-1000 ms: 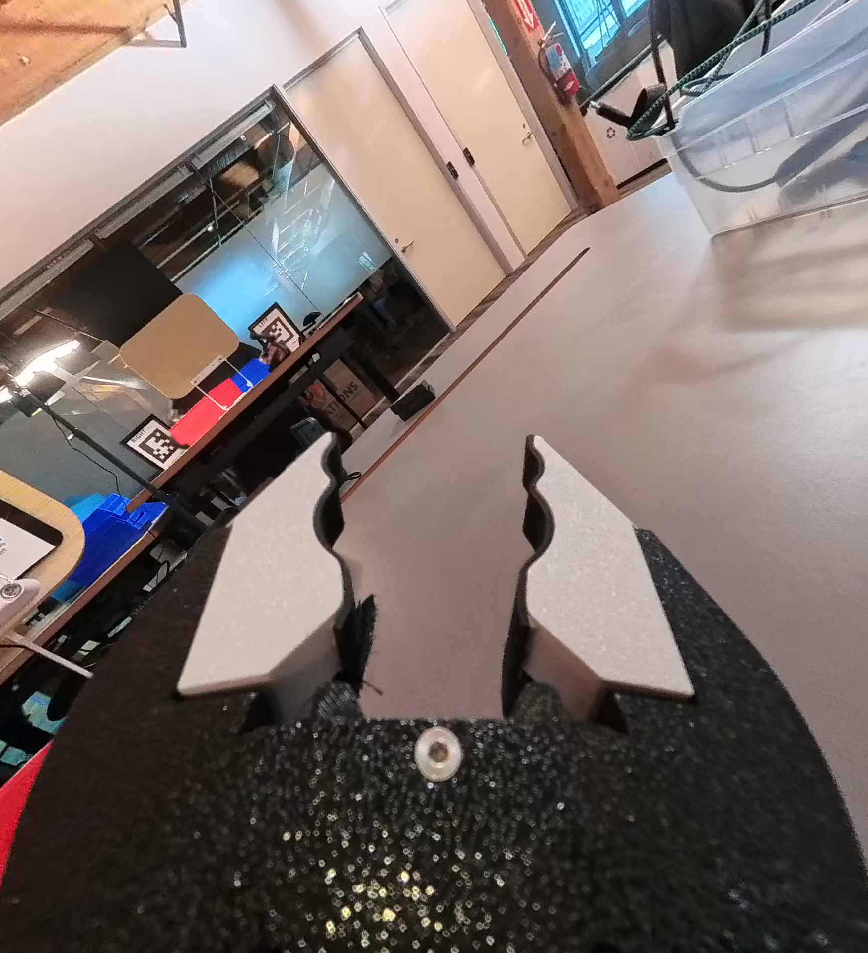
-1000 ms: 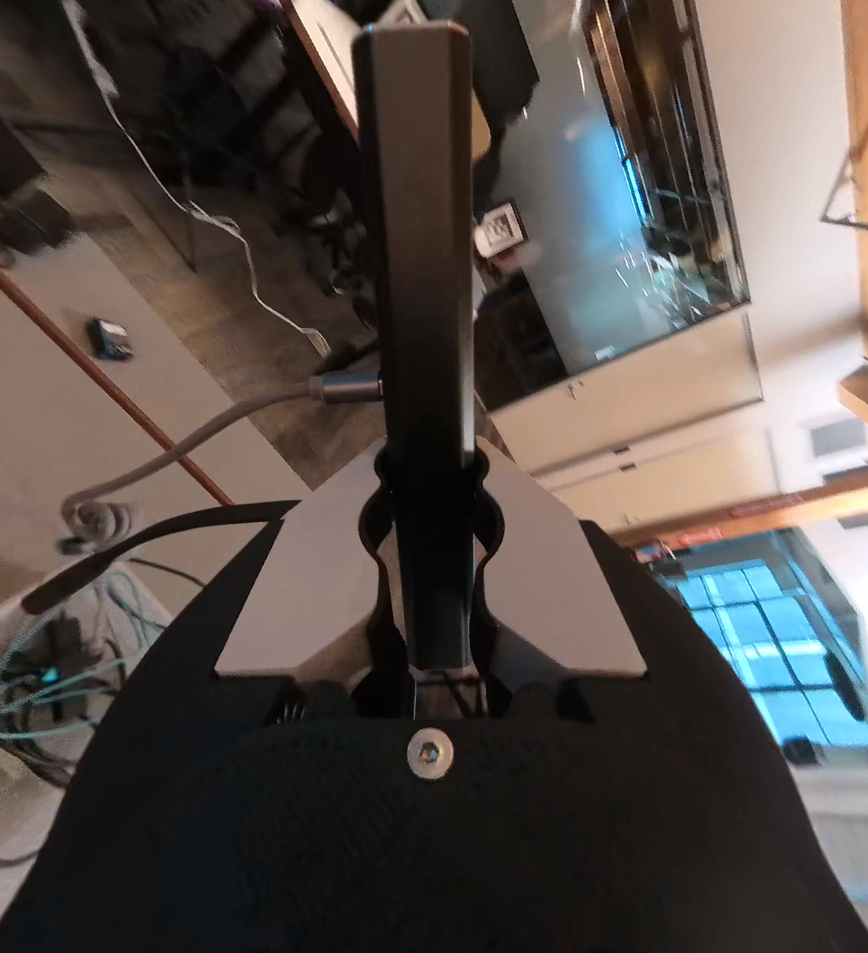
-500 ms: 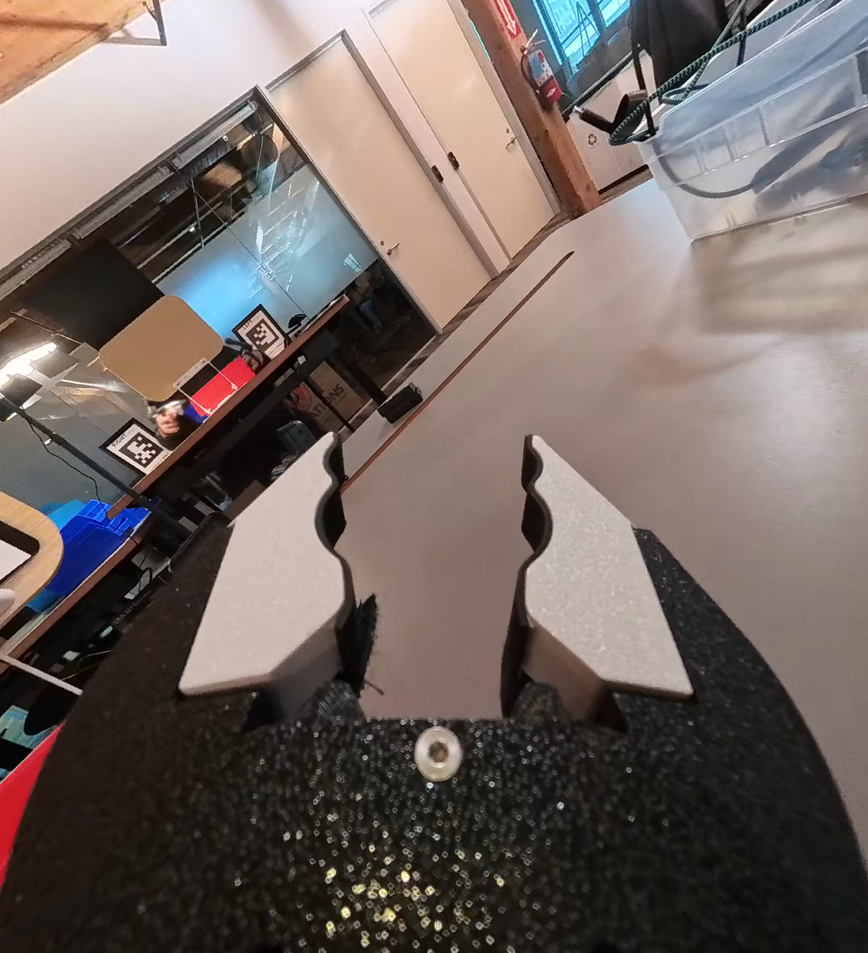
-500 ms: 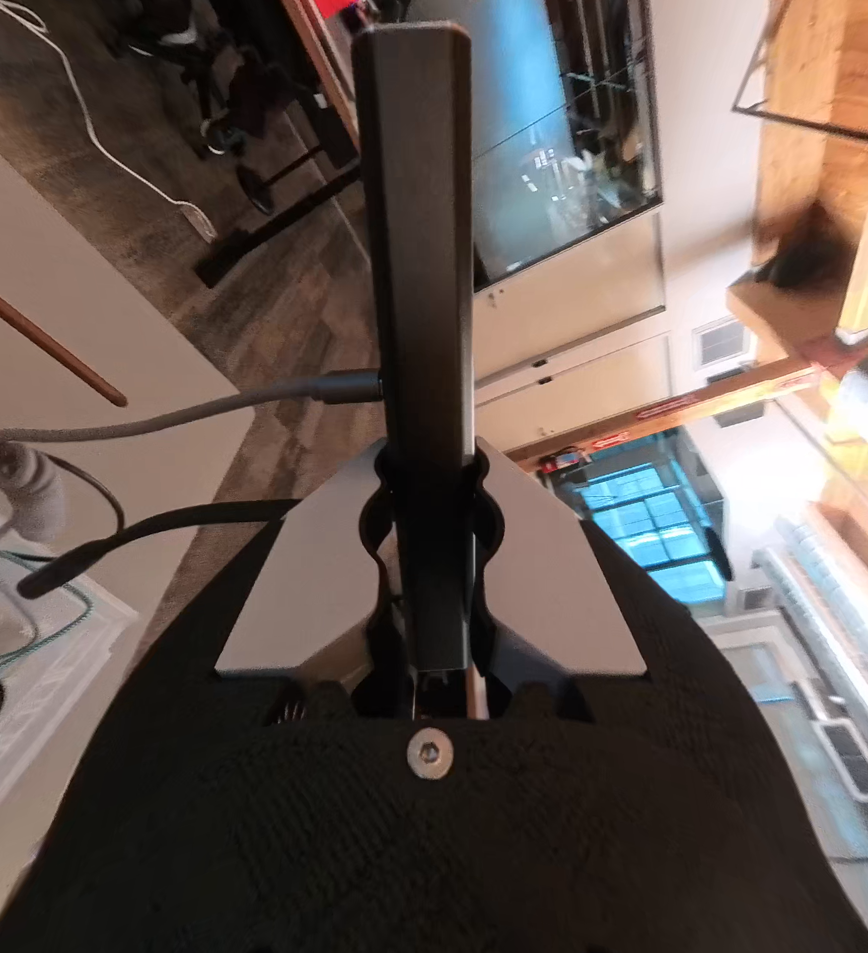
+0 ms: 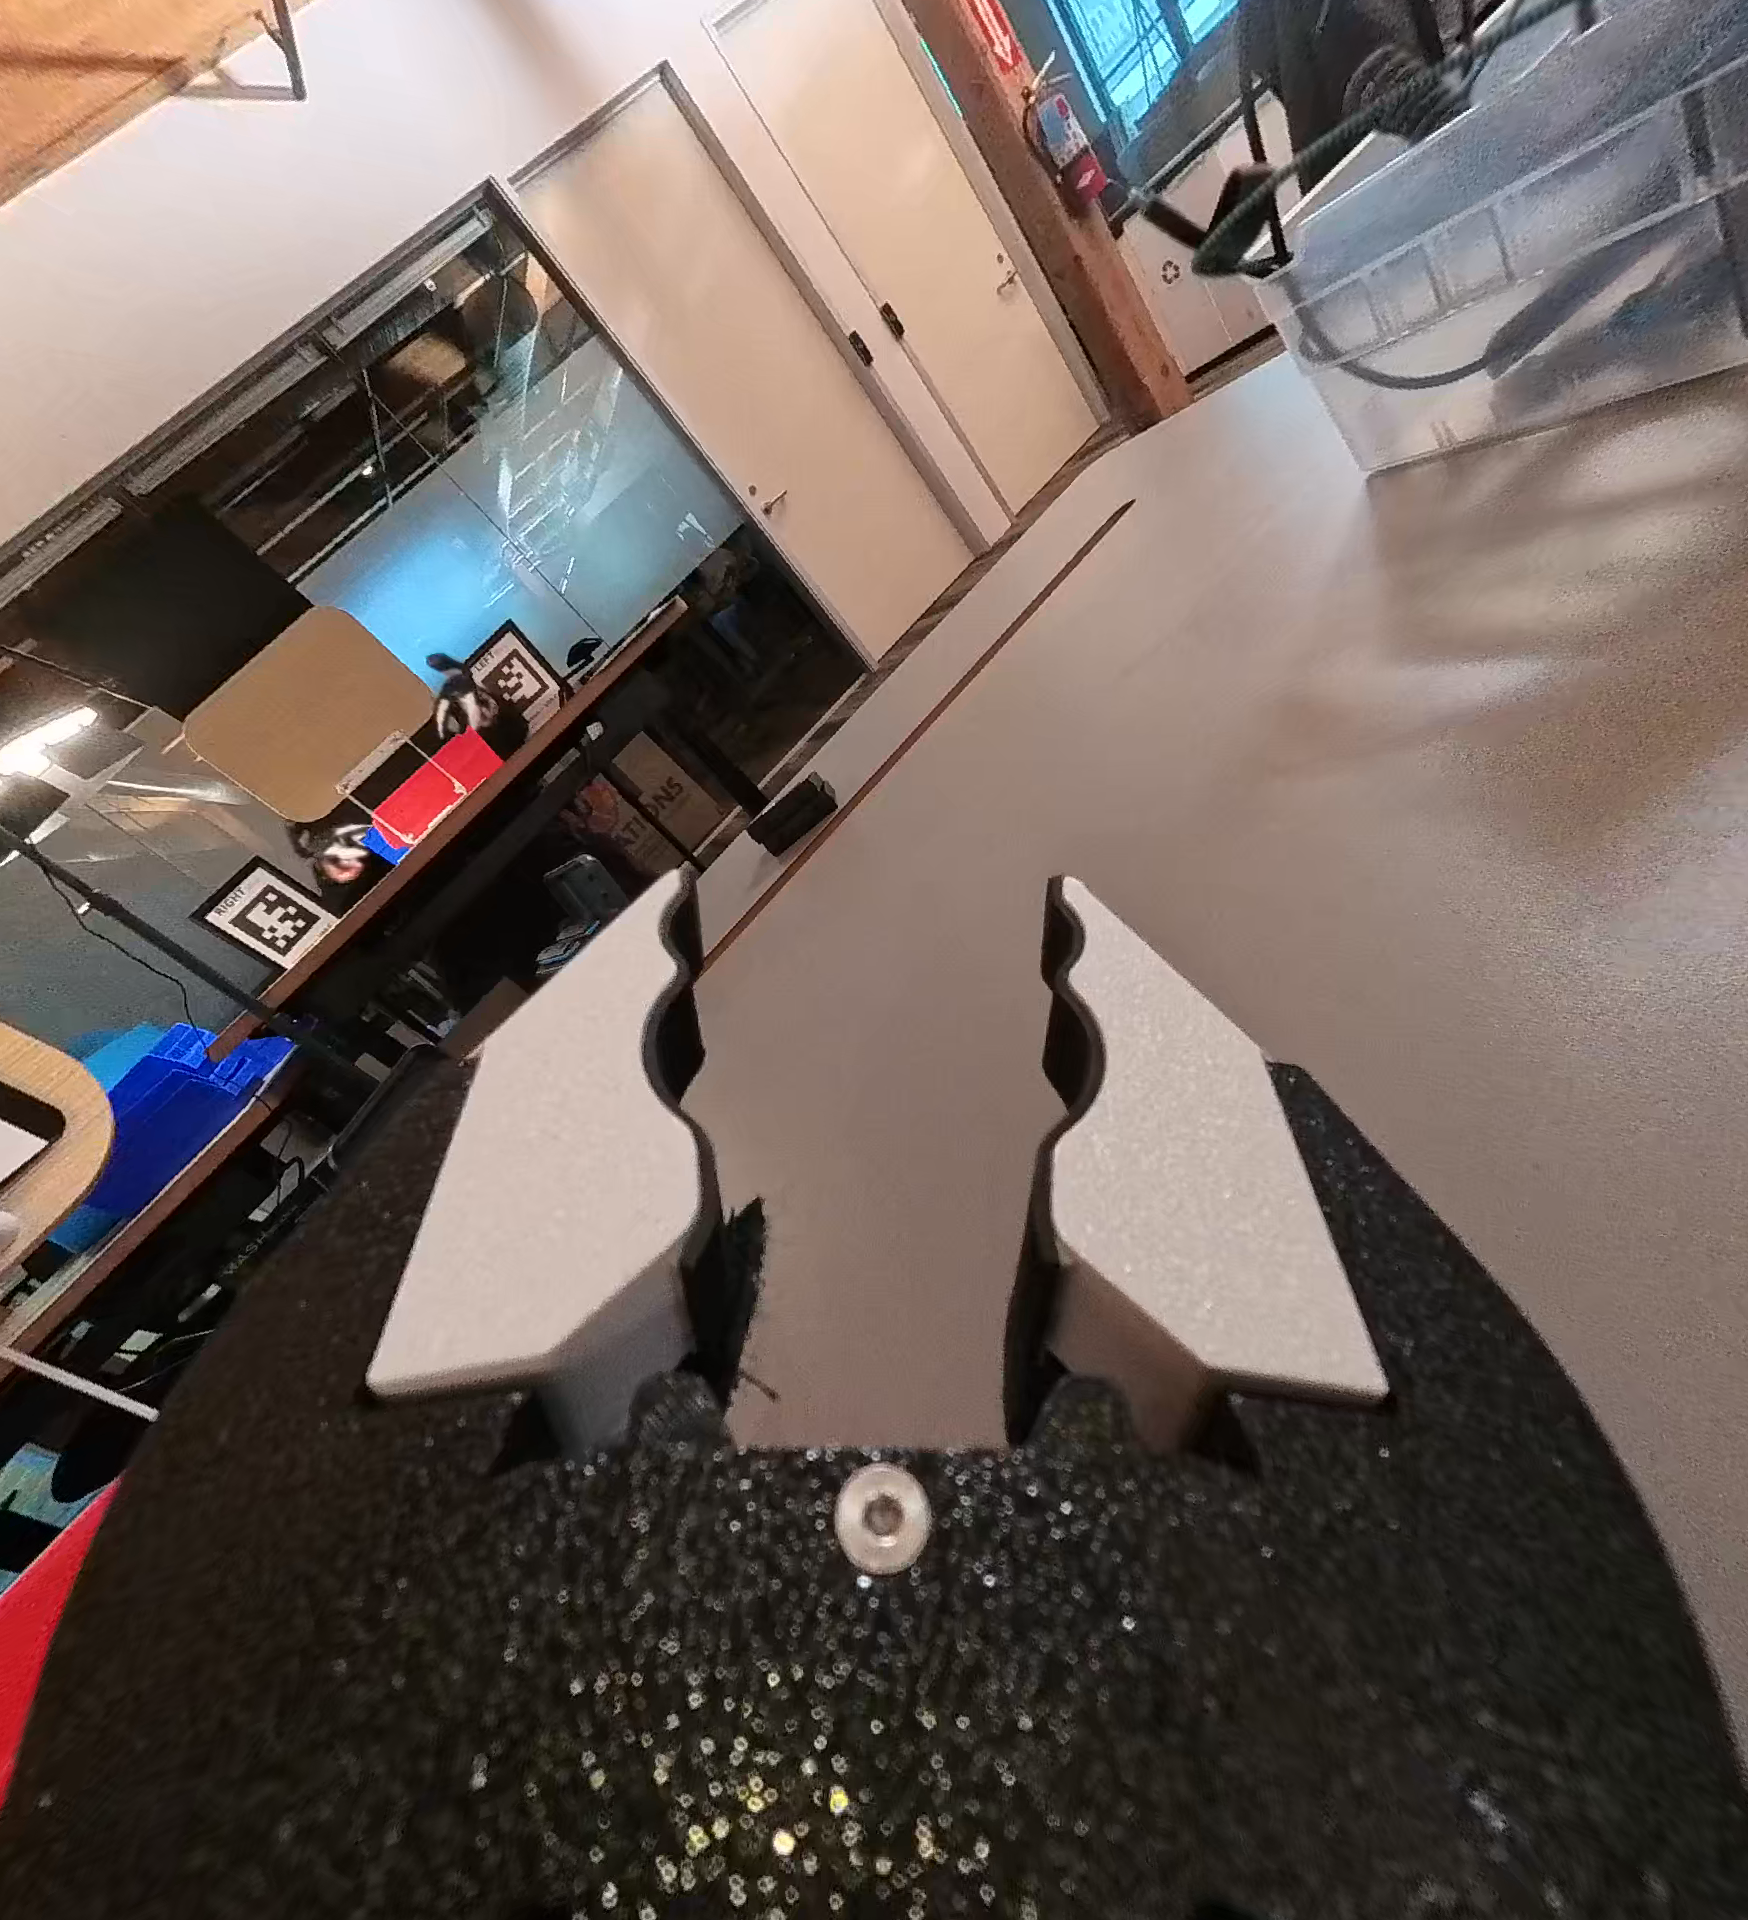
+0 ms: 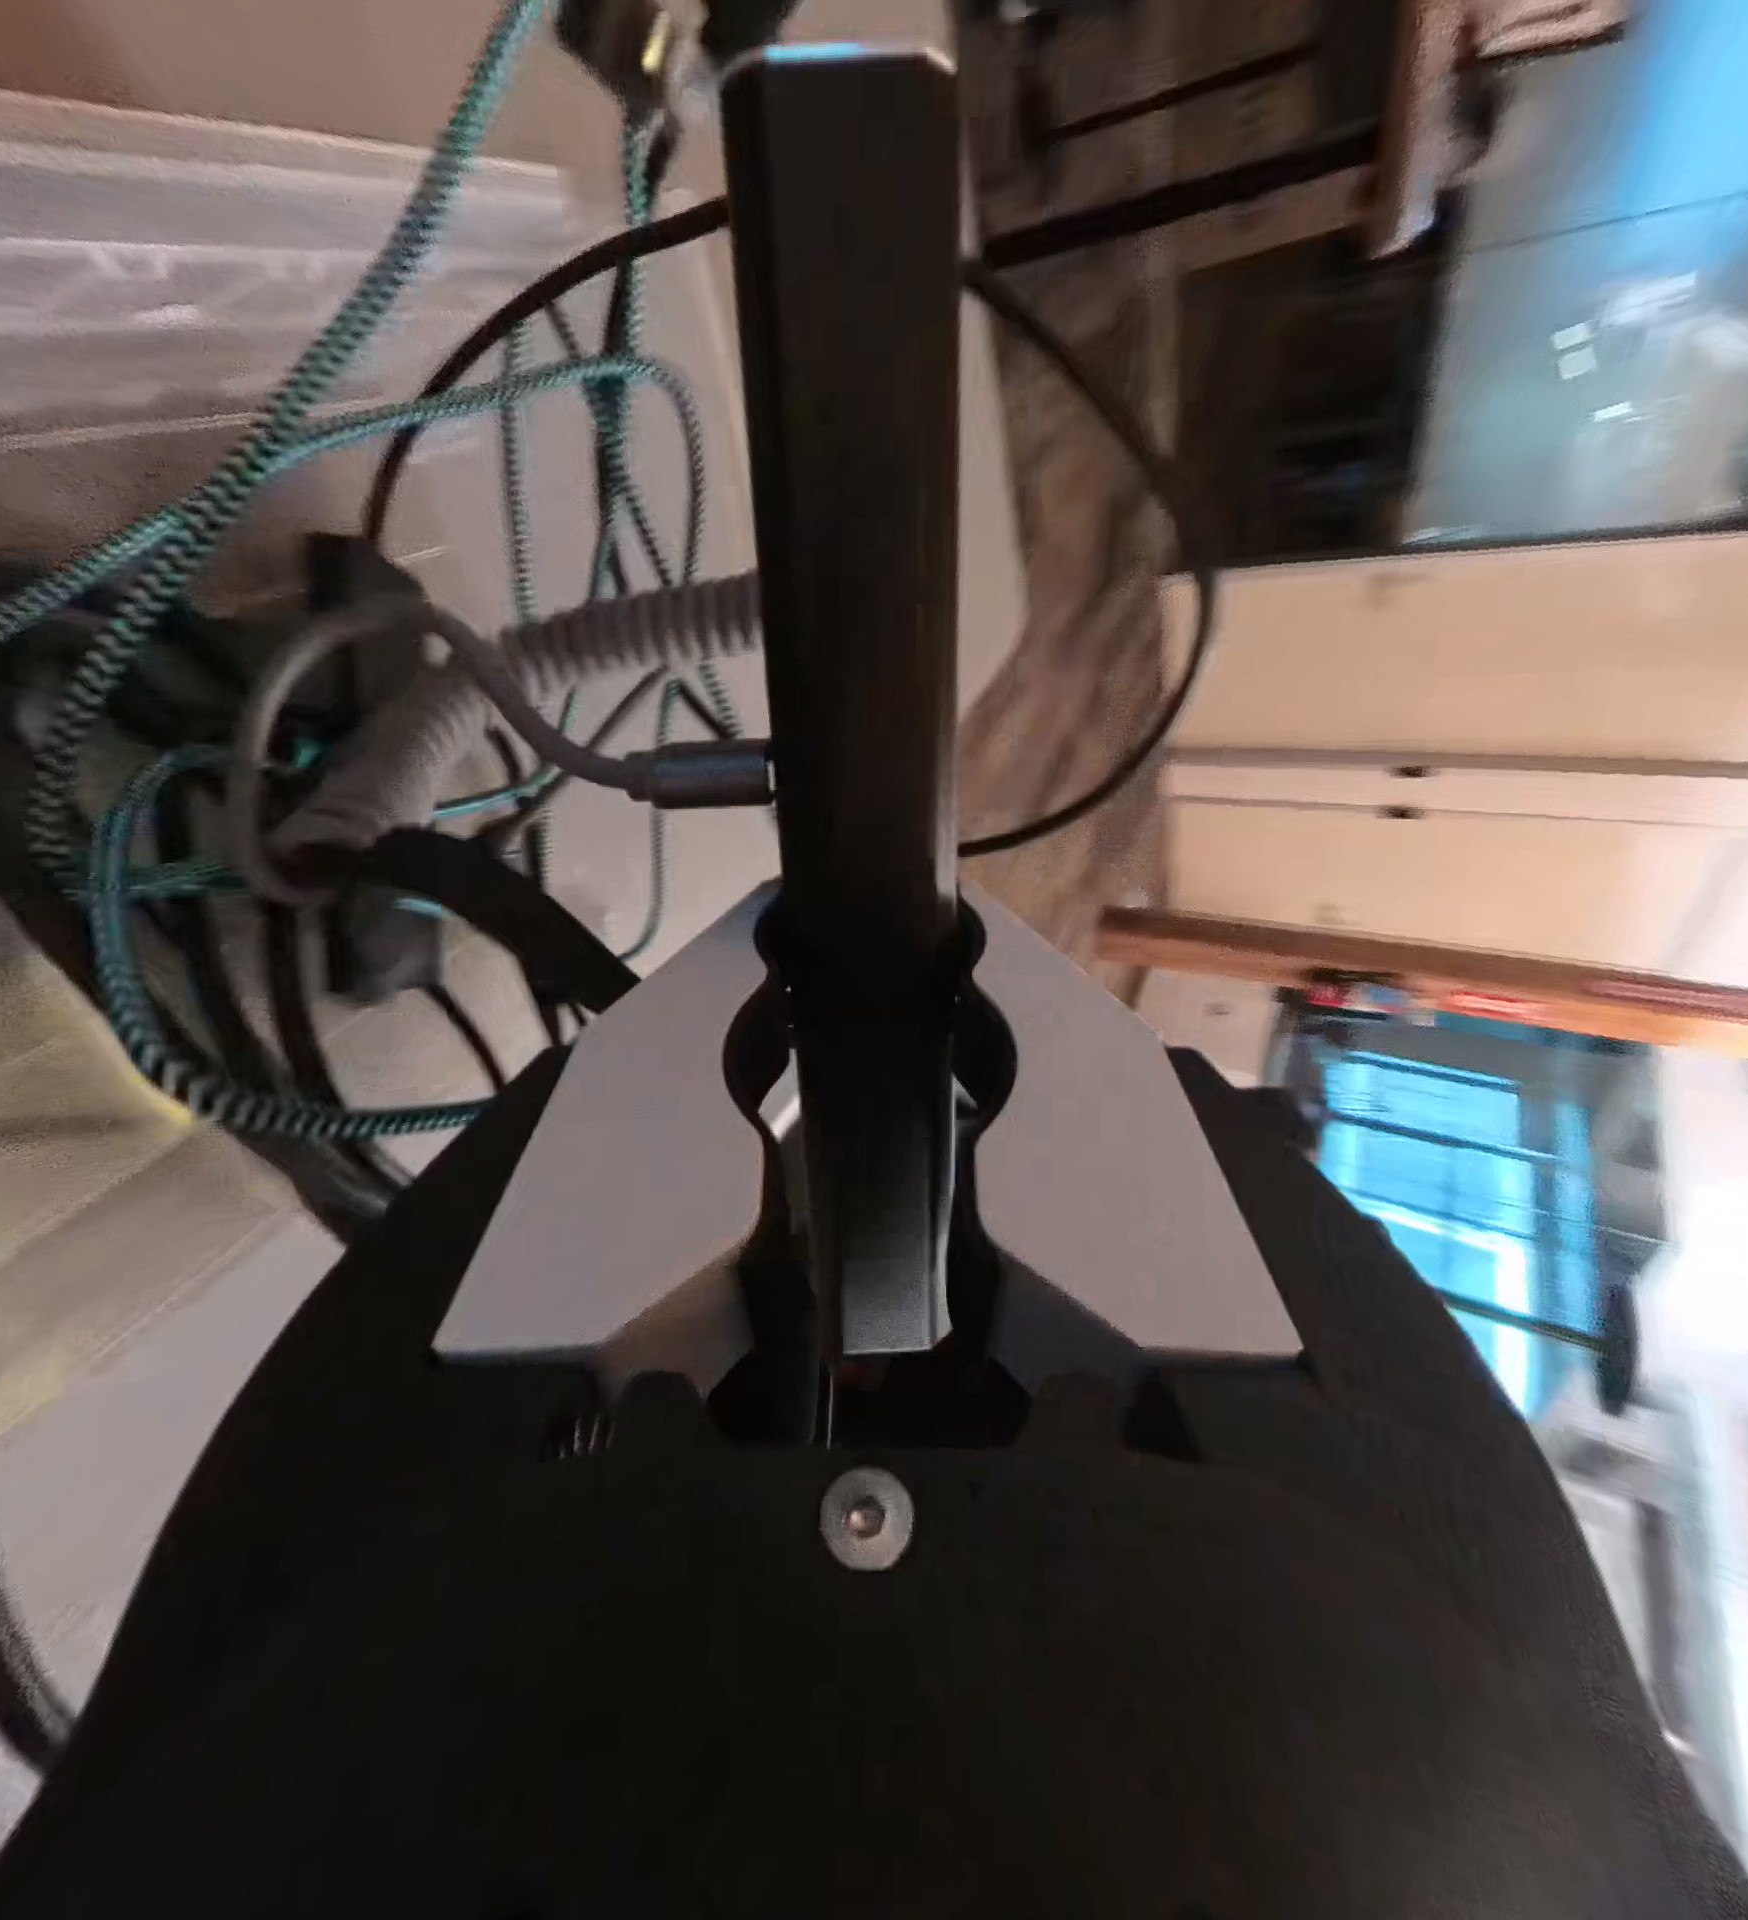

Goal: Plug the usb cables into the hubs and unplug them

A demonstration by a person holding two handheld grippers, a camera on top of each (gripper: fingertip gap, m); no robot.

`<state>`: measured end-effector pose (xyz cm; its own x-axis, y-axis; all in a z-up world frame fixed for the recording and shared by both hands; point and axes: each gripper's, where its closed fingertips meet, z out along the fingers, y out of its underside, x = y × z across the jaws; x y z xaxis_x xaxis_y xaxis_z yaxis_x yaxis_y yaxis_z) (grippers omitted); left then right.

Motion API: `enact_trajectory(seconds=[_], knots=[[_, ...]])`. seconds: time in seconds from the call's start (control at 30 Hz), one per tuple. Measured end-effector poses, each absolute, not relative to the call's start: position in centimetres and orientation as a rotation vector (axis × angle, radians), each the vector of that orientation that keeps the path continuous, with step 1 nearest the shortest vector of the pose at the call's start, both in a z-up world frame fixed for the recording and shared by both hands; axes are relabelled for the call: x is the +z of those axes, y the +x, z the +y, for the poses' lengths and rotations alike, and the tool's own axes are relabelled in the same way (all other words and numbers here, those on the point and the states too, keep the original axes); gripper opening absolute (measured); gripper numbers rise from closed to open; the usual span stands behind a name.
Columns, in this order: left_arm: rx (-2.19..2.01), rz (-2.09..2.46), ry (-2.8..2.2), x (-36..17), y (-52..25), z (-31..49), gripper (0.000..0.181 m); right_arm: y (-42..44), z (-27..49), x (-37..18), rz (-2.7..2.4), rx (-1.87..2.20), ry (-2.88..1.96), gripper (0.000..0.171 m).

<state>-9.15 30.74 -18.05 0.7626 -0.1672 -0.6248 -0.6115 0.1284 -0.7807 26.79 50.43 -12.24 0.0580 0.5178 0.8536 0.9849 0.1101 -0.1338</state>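
My right gripper (image 6: 865,935) is shut on a long dark USB hub (image 6: 844,499) that sticks out straight ahead between the fingers. A grey cable with a metal plug (image 6: 704,774) is plugged into the hub's left side. Behind it lies a tangle of teal braided cables (image 6: 226,488) and black cables (image 6: 465,904) by a clear bin (image 6: 122,239). My left gripper (image 5: 870,914) is open and empty, low over the grey table (image 5: 1472,935).
In the left wrist view a clear plastic bin (image 5: 1576,260) with cables stands at the far right of the table. A small black object (image 5: 792,816) lies near the table's far edge. Desks, blue crates (image 5: 174,1091) and doors are beyond. Some 40 centimeters of space lies between my two pairs of fingers.
My right gripper has swung with the hub towards the bin, so the cable tangle now fills the view. The left gripper has shifted slightly and stays open.
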Motion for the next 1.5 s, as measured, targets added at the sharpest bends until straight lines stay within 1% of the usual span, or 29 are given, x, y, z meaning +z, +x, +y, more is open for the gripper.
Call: enact_trajectory(seconds=[0.13,0.27,0.47,0.5,0.53,0.57,0.63,0.67,0.8,0.9,1.0,1.1,1.2,1.27,1.3,1.33,1.37,1.4,1.47,1.5], knots=[[0.370,0.679,-1.439,-18.1,-9.3,30.8,0.062,27.3,49.9,-16.5,-1.757,-0.548,-1.828,0.026],[0.369,0.676,-1.447,-18.2,-9.5,30.8,0.060,28.8,50.1,-20.2,-1.950,-0.628,-1.997,0.026],[0.368,0.677,-1.456,-18.4,-9.6,31.0,0.060,28.4,50.8,-22.8,-1.908,-0.558,-2.220,0.028],[0.367,0.674,-1.455,-18.4,-9.6,31.0,0.060,28.5,51.1,-22.4,-1.897,-0.596,-2.222,0.034],[0.367,0.671,-1.454,-18.3,-9.7,31.0,0.060,28.6,51.7,-21.7,-1.873,-0.663,-2.194,0.045],[0.365,0.668,-1.453,-18.2,-9.7,31.0,0.061,28.8,51.9,-20.9,-1.853,-0.717,-2.179,0.052],[0.361,0.664,-1.450,-18.1,-9.7,31.0,0.061,28.7,51.8,-18.8,-1.786,-0.713,-2.162,0.062],[0.358,0.665,-1.451,-18.2,-9.7,31.0,0.061,28.6,51.7,-17.6,-1.730,-0.680,-2.146,0.063],[0.352,0.666,-1.449,-18.2,-9.5,31.0,0.061,29.2,51.2,-11.0,-1.416,-0.576,-2.003,0.063],[0.348,0.660,-1.443,-18.0,-9.6,31.0,0.062,30.4,48.8,-5.7,-1.084,-0.469,-1.825,0.062],[0.338,0.647,-1.436,-17.7,-9.6,30.8,0.062,32.3,44.6,-2.1,-0.694,-0.306,-1.616,0.052],[0.328,0.649,-1.432,-17.5,-9.3,30.5,0.063,34.8,40.0,-1.5,-0.379,-0.169,-1.431,0.053],[0.321,0.667,-1.388,-16.7,-8.1,29.6,0.065,38.8,36.7,-3.3,-0.173,-0.233,-1.343,0.053],[0.314,0.681,-1.366,-16.3,-7.1,28.9,0.066,39.4,35.8,-4.7,-0.145,-0.181,-1.332,0.052],[0.297,0.675,-1.366,-16.3,-6.6,28.6,0.069,39.2,36.0,-5.1,-0.167,-0.147,-1.338,0.052],[0.253,0.635,-1.360,-15.9,-6.1,28.3,0.084,39.1,36.5,-5.6,-0.203,-0.116,-1.381,0.054],[0.174,0.564,-1.340,-14.8,-5.4,27.7,0.104,38.9,37.1,-6.3,-0.244,-0.073,-1.449,0.058],[0.088,0.519,-1.329,-13.6,-4.3,26.8,0.117,38.5,37.4,-7.0,-0.281,-0.019,-1.514,0.062],[0.038,0.445,-1.321,-11.5,-3.1,25.0,0.129,37.8,37.6,-8.1,-0.321,0.098,-1.582,0.066],[0.064,0.395,-1.324,-10.5,-3.1,24.2,0.130,37.5,37.7,-8.6,-0.328,0.154,-1.607,0.067]])
